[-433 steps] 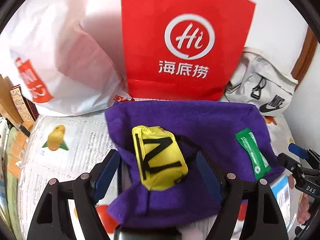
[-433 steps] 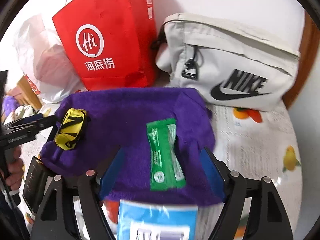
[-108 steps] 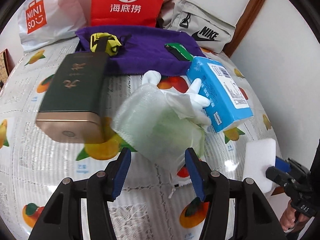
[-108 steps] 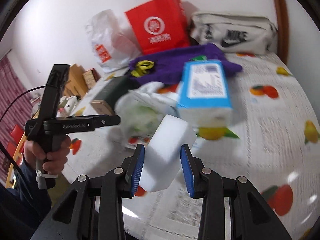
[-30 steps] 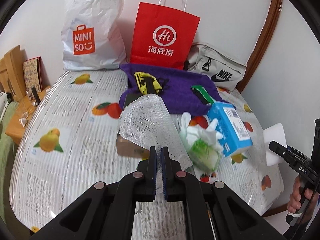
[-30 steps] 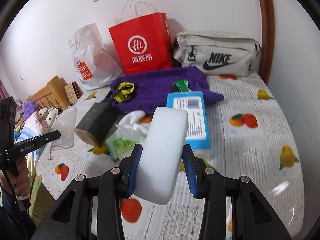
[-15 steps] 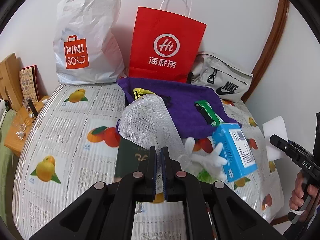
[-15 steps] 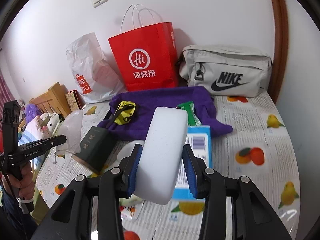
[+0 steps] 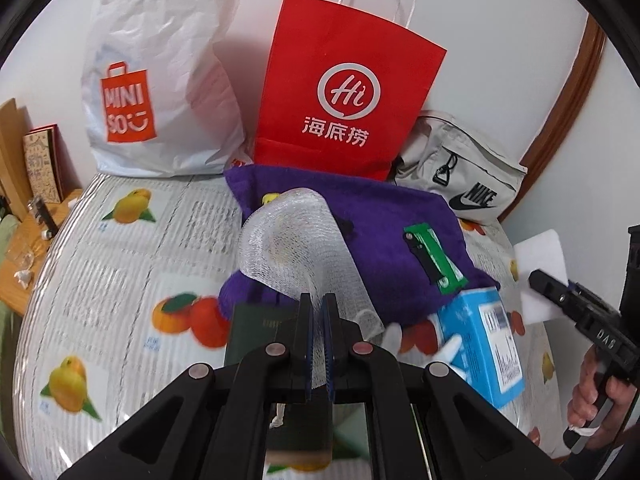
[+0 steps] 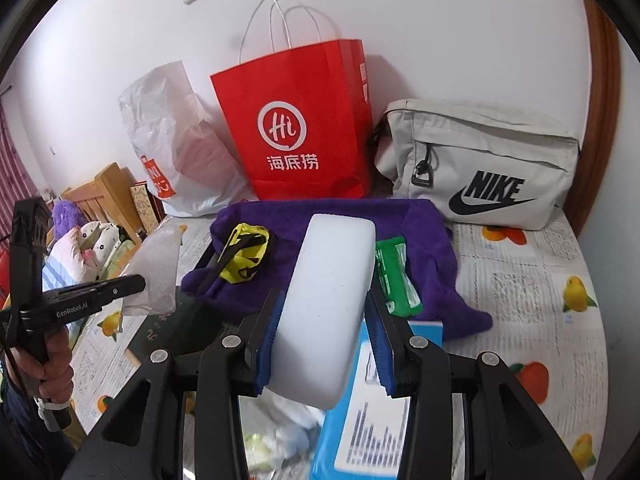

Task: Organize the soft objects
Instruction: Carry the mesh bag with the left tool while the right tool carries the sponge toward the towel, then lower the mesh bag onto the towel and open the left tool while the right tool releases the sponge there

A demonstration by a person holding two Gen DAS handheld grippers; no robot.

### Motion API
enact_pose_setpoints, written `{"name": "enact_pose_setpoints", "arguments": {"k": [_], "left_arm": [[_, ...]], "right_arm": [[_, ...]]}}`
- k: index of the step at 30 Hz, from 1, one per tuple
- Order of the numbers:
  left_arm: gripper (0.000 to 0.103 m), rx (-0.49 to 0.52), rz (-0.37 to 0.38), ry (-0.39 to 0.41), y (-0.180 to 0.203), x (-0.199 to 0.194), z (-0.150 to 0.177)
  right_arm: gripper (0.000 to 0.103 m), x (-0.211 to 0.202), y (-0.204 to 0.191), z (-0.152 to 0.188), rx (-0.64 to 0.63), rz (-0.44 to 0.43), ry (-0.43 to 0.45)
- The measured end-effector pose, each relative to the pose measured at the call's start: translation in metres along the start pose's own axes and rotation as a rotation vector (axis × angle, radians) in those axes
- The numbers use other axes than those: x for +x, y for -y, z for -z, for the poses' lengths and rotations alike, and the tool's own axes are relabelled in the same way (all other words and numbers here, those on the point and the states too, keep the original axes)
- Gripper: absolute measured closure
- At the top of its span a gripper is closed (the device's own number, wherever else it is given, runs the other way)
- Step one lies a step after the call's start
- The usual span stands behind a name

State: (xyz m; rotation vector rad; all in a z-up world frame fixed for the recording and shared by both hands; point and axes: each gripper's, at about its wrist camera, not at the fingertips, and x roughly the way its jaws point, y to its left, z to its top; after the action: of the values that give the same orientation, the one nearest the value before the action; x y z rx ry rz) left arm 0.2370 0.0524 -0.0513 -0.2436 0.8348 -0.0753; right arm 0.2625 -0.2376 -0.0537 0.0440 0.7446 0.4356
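Note:
My left gripper (image 9: 318,308) is shut on a white mesh pouch (image 9: 292,248) and holds it in the air in front of the purple towel (image 9: 384,232). The pouch also shows in the right wrist view (image 10: 156,276), at the tip of the left gripper (image 10: 136,284). My right gripper (image 10: 324,316) is shut on a white sponge block (image 10: 328,300), held above the blue tissue pack (image 10: 376,424). The sponge (image 9: 538,264) shows at the right of the left wrist view too. On the towel (image 10: 336,216) lie a yellow pouch (image 10: 246,256) and a green packet (image 10: 394,276).
A red paper bag (image 9: 344,92), a white Miniso bag (image 9: 160,80) and a grey Nike bag (image 9: 460,168) stand against the wall. A dark green box (image 9: 260,332), a blue tissue pack (image 9: 484,344) and a white glove (image 10: 288,416) lie on the fruit-print table (image 9: 100,280).
Both grippers have moved forward toward the purple towel and the bags, each still holding its object. The towel and bags look larger and closer now.

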Motion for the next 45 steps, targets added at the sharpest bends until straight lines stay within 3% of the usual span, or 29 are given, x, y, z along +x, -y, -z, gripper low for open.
{"name": "enact_pose_setpoints", "arguments": {"k": [10,17,33,45], "left_arm": [[0.098,-0.018,0.009,-0.054,-0.004,0.062,-0.028],[0.098,-0.03,0.046,-0.123,-0.005,0.099,-0.029],[0.098,0.014,0.09,-0.173,0.015,0.129,-0.038],[0.098,0.038,0.093,-0.203,0.014,0.137,-0.04]], "right_arm": [[0.062,0.057,0.016,-0.016,0.001,0.0,-0.059],[0.062,0.086,0.024,-0.018,-0.013,-0.005,-0.095],[0.062,0.127,0.034,-0.034,0.002,-0.043,-0.152],[0.062,0.16,0.037,-0.035,0.013,-0.049,-0.247]]}}
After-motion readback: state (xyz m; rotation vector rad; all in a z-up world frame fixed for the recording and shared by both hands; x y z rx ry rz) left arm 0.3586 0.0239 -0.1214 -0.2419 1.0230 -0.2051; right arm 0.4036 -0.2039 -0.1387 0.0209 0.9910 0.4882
